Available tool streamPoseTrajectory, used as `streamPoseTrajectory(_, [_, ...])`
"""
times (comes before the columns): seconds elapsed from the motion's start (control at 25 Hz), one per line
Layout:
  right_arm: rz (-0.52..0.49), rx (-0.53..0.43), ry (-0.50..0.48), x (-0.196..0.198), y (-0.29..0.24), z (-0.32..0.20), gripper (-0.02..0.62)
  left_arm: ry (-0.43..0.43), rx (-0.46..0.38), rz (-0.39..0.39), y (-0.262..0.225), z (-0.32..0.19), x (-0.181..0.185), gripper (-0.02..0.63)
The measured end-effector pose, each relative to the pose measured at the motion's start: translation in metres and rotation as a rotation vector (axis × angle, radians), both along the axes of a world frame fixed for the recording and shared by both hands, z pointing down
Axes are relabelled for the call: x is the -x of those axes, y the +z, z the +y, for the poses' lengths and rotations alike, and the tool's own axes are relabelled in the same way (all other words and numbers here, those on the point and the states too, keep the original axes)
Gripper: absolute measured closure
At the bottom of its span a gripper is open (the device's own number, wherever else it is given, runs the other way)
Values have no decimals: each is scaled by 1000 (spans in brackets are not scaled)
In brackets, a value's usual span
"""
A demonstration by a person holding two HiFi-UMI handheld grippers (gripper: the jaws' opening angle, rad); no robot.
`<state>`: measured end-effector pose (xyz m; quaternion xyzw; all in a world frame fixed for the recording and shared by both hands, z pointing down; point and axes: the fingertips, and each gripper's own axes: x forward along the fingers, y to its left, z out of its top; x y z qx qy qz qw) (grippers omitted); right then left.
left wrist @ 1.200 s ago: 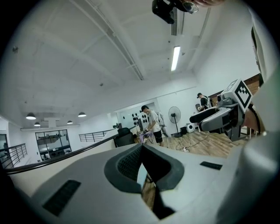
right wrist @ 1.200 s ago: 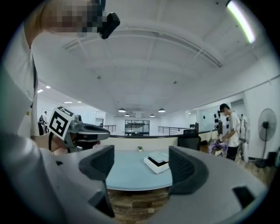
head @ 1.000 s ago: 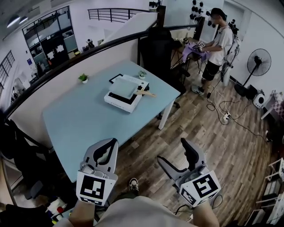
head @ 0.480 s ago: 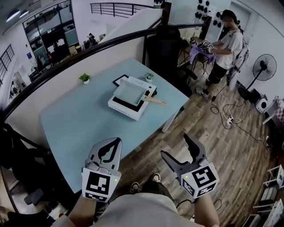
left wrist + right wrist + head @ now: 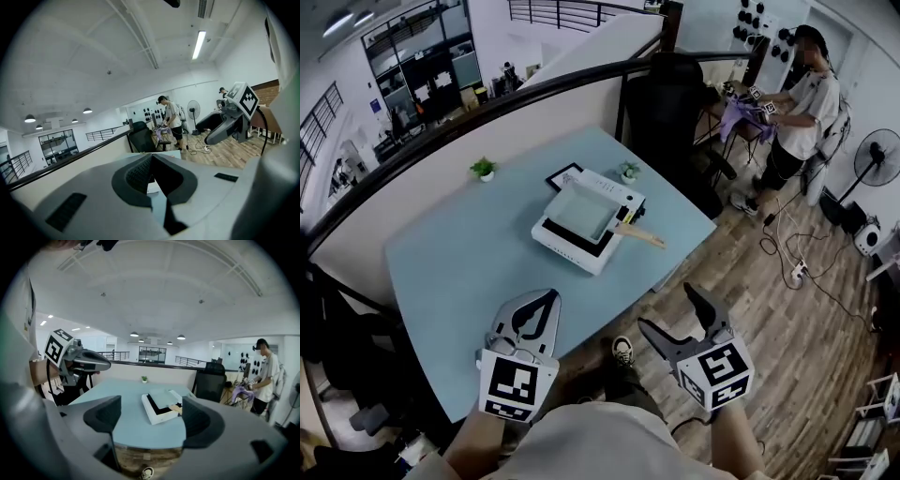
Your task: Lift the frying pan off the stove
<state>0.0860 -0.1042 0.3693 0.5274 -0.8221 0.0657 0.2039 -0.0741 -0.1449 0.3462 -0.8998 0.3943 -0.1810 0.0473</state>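
Wood-plank flooring runs under a pale blue table [image 5: 459, 253] set against a railing. Toward the table's far end sits a white stove [image 5: 572, 251], and the frying pan [image 5: 584, 208], square and pale, rests on top of it with its wooden handle [image 5: 639, 236] sticking out over the right edge. A little potted plant [image 5: 484, 169] stands near the back edge. Both claws hang off the table's near edge, well apart from the pan. The left gripper [image 5: 546, 302] has its jaws pressed together with nothing between them. The right gripper [image 5: 670, 311] has its jaws spread wide and empty. Another person [image 5: 802, 94] stands at a desk in the background.
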Motion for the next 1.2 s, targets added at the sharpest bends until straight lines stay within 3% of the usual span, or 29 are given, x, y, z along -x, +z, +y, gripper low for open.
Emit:
streamPoseTrajectory(0.56, [46, 164, -201, -59, 50, -159, 190, -172, 95, -106, 37, -135, -55, 606])
streamPoseTrajectory(0.8, [149, 246, -305, -77, 92, -221, 192, -264, 176, -152, 68, -176, -71, 606])
streamPoseTrajectory(1.2, [172, 417, -498, -63, 157, -270, 193, -399, 264, -215, 105, -208, -71, 606])
